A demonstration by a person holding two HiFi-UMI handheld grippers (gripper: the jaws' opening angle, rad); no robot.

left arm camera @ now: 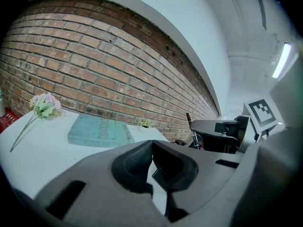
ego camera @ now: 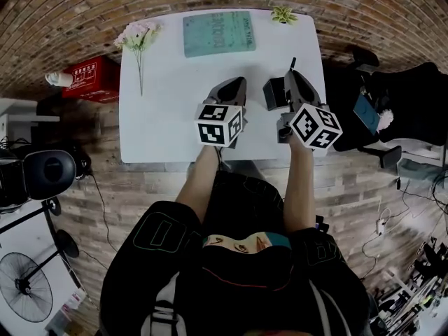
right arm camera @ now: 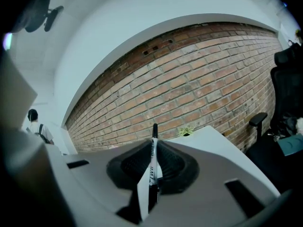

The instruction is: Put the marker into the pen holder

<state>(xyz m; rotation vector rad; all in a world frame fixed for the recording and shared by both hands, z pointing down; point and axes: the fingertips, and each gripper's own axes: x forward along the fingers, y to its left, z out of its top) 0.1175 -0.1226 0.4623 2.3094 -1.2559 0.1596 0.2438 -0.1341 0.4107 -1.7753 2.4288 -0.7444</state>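
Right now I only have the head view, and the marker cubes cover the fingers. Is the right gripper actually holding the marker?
Observer: Yes. In the right gripper view, the right gripper has its fingers closed on the marker, whose dark end pokes out past them.
Operator: And the left one?
Observer: In its own view, the left gripper has its fingers shut together with nothing between them.

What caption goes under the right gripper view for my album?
Right gripper clamped on a marker, brick wall and small plant beyond.
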